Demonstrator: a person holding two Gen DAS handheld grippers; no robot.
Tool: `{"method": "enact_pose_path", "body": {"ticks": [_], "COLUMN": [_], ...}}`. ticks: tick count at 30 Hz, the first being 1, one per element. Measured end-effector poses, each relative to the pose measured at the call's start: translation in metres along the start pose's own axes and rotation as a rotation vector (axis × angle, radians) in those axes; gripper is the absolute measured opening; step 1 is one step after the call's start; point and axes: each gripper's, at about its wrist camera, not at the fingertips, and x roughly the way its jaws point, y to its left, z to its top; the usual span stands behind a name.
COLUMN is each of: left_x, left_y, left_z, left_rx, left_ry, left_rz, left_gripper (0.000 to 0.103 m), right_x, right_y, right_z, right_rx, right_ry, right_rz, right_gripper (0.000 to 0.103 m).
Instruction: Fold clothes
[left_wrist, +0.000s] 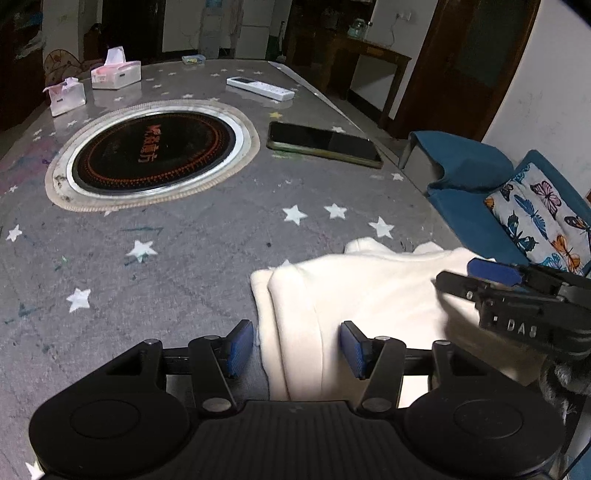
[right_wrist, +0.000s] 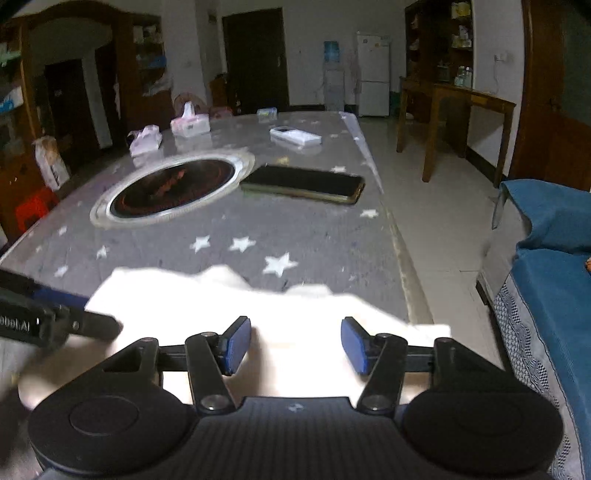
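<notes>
Altogether, two spread grippers, left gripper (left_wrist: 297, 345) and right gripper (right_wrist: 295, 343), flank one cream garment (left_wrist: 354, 295), near two tissue boxes (left_wrist: 116, 74).

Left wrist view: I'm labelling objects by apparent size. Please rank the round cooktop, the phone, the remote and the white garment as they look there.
1. Round cooktop and white garment: alike in area; the garment lies nearer and is partly hidden, so unranked.
2. Phone.
3. Remote, farthest away, so nearness may mislead.
</notes>
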Motion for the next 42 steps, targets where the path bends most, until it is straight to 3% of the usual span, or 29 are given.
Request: {"method": "enact_pose_path", "body": {"ticks": [7,14,20,22,32,42], "left_x": [0.013,0.012,-0.016,-0.024,-0.045,-0.045], "left_y": [0.005,0.005,-0.006,-0.011,-0.019,-0.017], "left_z": [0.012,0.01,-0.009,-0.018,-0.059,-0.068], "left_rx": [-0.019,-0.015,0.053,0.085,0.171,0.171], "left_ry": [0.014,0.024,-0.004,-0.007,0.0,0.011], "left_rz": [0.022,0.031,0.029,0.036,0.058,0.082], "left_gripper": [0.056,0.058,0.059,0.06,0.063,0.068], "right_x": [0.018,0.008,-0.024,-0.036,-0.069,-0.068], "right_y": [-0.003,-0.002,0.006,0.01,0.024,0.038], "right_z": [0.008,0.01,-0.006,-0.013,-0.045,-0.06], "right_rx": [0.011,-0.012,-0.078,-0.101,-0.131,-0.166], "right_ry": [0.017,0.021,0.045,0.048,0.054,0.047], "right_rz": [-0.053,-0.032,0.023,0.038,0.034,-0.017], "right_gripper": [0.053,0.055,0.07,0.079,0.087,0.1]}}
